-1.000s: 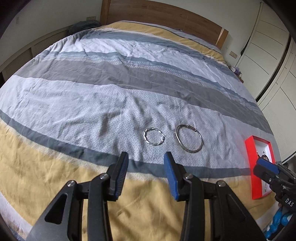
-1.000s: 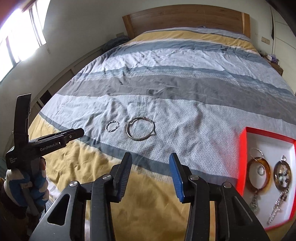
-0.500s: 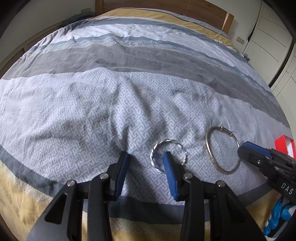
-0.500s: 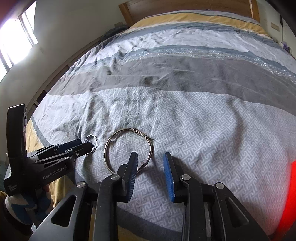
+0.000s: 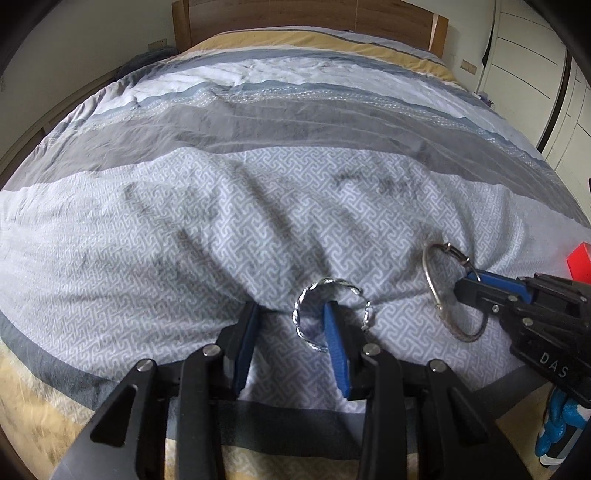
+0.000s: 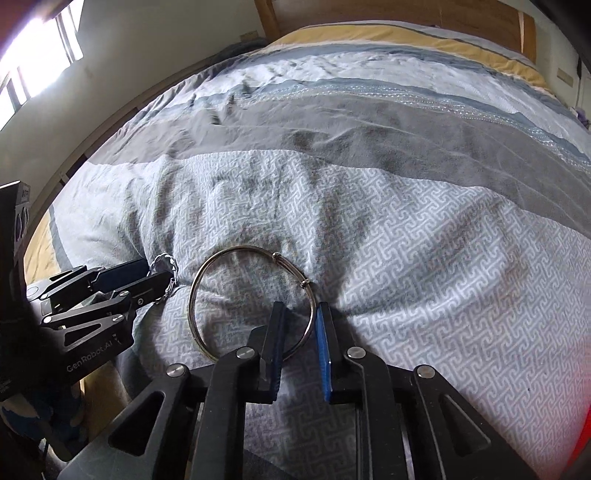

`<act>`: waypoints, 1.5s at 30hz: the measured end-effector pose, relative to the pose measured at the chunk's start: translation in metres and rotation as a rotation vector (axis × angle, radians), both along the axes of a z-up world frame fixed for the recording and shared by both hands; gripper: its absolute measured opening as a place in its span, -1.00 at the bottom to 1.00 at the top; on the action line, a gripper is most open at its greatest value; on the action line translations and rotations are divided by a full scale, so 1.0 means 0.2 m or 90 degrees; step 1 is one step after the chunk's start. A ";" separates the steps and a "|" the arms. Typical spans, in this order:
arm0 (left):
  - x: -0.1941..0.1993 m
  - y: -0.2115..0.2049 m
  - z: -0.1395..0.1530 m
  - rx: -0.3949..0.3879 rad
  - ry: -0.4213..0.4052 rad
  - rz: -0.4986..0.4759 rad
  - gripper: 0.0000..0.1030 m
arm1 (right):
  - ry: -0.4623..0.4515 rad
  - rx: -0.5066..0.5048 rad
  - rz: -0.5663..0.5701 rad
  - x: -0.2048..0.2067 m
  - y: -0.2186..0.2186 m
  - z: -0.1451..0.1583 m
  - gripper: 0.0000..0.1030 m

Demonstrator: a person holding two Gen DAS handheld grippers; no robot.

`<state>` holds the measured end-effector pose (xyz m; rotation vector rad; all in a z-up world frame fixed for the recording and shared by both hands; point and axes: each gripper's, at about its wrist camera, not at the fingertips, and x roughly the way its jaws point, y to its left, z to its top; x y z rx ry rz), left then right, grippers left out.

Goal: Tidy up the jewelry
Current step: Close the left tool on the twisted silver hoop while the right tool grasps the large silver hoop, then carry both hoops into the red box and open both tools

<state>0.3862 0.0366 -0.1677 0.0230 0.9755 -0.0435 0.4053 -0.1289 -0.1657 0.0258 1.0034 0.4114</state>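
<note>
A small twisted silver bracelet [image 5: 306, 295] lies on the patterned grey band of the bedspread. My left gripper [image 5: 291, 314] is open and pressed into the cover, its right finger inside the loop and the bracelet's left rim between the fingers. A larger plain silver bangle [image 6: 207, 273] lies to its right. My right gripper [image 6: 300, 314] is open with the bangle's right rim between its fingers. The bangle [image 5: 430, 280] and the right gripper [image 5: 476, 284] also show in the left wrist view; the left gripper [image 6: 159, 273] shows in the right wrist view.
The striped bedspread [image 5: 258, 147] in grey, white and yellow fills both views, with a wooden headboard [image 5: 303, 14] at the far end. A corner of a red box [image 5: 580, 262] shows at the right edge. White wardrobe doors [image 5: 546, 74] stand to the right.
Both grippers have come down onto the bedspread and pressed into it. The left now straddles the small bracelet's rim, the right straddles the bangle's rim. The right fingers have narrowed.
</note>
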 end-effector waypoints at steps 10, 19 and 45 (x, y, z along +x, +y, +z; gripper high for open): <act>-0.11 -0.01 0.10 -0.018 -0.003 0.023 -0.89 | -0.016 -0.008 -0.031 -0.14 -0.10 0.13 -0.91; -0.40 -0.05 0.28 -0.018 -0.015 0.010 -0.89 | -0.047 -0.012 -0.051 -0.44 -0.19 0.37 -0.94; -1.21 -0.39 0.82 -0.037 -0.104 -0.090 -0.89 | -0.172 -0.024 -0.188 -1.50 -0.73 0.96 -0.94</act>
